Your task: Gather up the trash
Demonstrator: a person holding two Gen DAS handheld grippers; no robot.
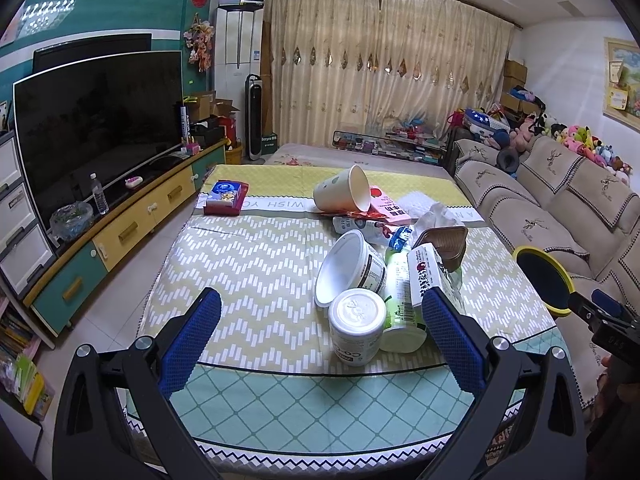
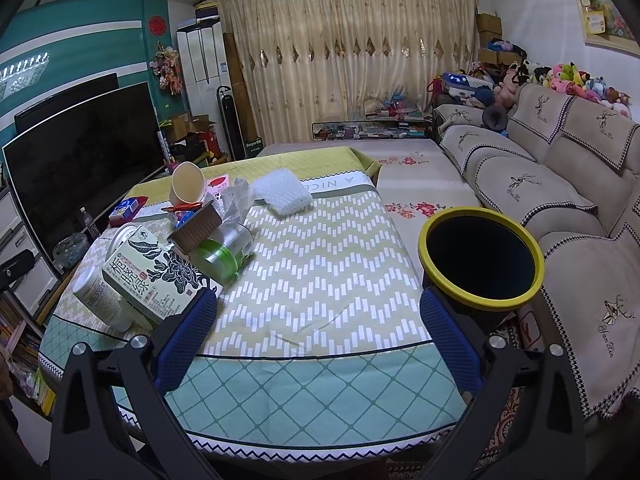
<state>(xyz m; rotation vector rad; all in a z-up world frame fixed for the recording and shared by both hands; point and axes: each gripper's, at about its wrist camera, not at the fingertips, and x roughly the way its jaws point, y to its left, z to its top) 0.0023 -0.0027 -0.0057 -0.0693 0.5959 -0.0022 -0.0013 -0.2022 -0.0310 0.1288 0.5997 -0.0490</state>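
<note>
A pile of trash lies on the cloth-covered table (image 1: 248,264): a white can (image 1: 356,326), a white tub (image 1: 350,266), a green-white bottle (image 1: 402,304), a printed carton (image 1: 430,276), a brown tray (image 1: 446,246), a tipped paper cup (image 1: 344,194) and a pink carton (image 1: 390,206). My left gripper (image 1: 320,340) is open and empty, just in front of the can. My right gripper (image 2: 318,338) is open and empty over the table's near edge (image 2: 320,360). The yellow-rimmed black bin (image 2: 480,258) stands right of the table. The carton (image 2: 154,280), a green bottle (image 2: 222,254) and bubble wrap (image 2: 286,192) show in the right wrist view.
A beige sofa (image 2: 560,184) with plush toys runs along the right. A TV (image 1: 96,128) on a low cabinet stands left. A red tissue box (image 1: 226,198) lies on the table's far left. A low bed (image 2: 408,168) lies beyond the table.
</note>
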